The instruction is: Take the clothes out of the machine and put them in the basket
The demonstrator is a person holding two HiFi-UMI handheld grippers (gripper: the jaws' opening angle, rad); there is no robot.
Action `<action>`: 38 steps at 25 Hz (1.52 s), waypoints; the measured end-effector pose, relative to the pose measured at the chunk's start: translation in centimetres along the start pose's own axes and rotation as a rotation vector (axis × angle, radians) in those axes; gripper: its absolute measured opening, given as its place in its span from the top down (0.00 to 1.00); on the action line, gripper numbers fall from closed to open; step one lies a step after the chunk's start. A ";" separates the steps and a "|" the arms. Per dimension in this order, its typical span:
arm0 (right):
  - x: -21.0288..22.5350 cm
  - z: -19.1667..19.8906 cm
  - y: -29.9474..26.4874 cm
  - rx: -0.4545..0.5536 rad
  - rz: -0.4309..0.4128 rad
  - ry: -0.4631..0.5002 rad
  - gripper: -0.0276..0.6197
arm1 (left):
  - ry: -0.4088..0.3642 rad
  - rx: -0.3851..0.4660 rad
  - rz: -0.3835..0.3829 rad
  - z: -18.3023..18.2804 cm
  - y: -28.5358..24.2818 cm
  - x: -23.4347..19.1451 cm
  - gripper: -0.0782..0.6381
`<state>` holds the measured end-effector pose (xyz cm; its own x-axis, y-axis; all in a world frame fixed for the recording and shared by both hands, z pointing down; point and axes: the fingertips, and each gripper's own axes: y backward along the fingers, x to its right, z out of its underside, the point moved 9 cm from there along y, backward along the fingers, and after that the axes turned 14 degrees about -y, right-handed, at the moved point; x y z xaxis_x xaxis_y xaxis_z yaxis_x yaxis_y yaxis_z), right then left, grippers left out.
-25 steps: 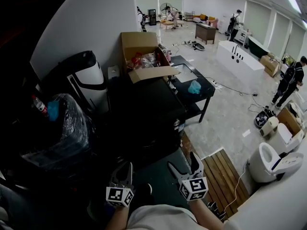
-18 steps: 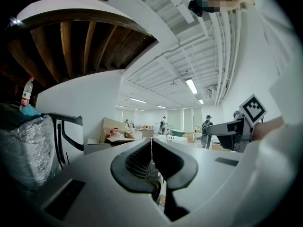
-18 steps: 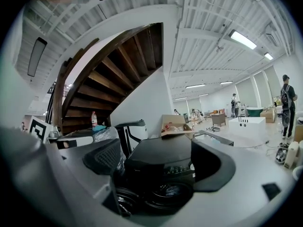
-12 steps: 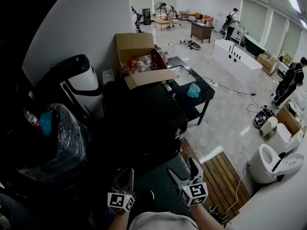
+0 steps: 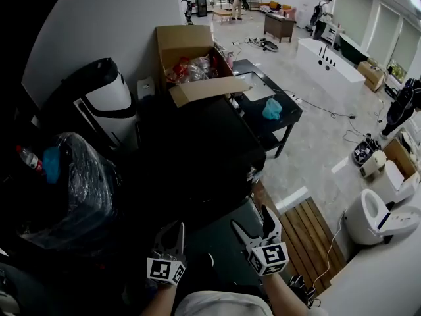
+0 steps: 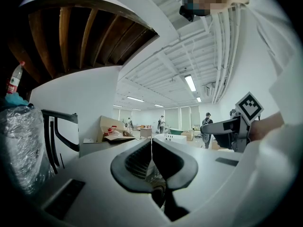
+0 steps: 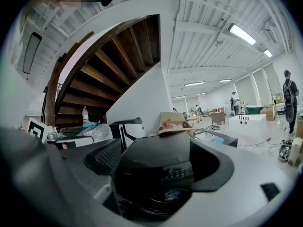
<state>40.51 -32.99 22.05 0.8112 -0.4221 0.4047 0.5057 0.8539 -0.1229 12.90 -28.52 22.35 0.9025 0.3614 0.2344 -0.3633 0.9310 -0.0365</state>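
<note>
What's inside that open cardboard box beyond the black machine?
Crumpled clear plastic and something red show at the top of the open cardboard box. Anything lower is hidden by its walls and front flap.

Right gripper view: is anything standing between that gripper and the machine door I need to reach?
Nothing visible stands between the right gripper, jaws apart, and the black machine straight ahead. The round door at its front looks shut, though the view is dim, so the door itself likely blocks whatever is inside.
</note>
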 end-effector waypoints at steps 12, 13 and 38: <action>3.9 7.4 -3.1 -0.031 -0.004 -0.005 0.28 | 0.033 -0.006 -0.008 7.9 -1.9 1.1 0.86; 4.2 8.1 -3.4 -0.035 -0.006 -0.006 0.28 | 0.037 -0.006 -0.010 8.5 -2.0 1.2 0.86; 13.1 24.8 -11.4 -0.009 -0.021 -0.027 0.28 | 0.140 0.011 -0.011 28.0 -6.2 2.3 0.86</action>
<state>38.05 -40.73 51.19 0.7924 -0.4313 0.4313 0.5251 0.8422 -0.1226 10.74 -34.92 50.33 0.9296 0.3554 0.0972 -0.3548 0.9346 -0.0241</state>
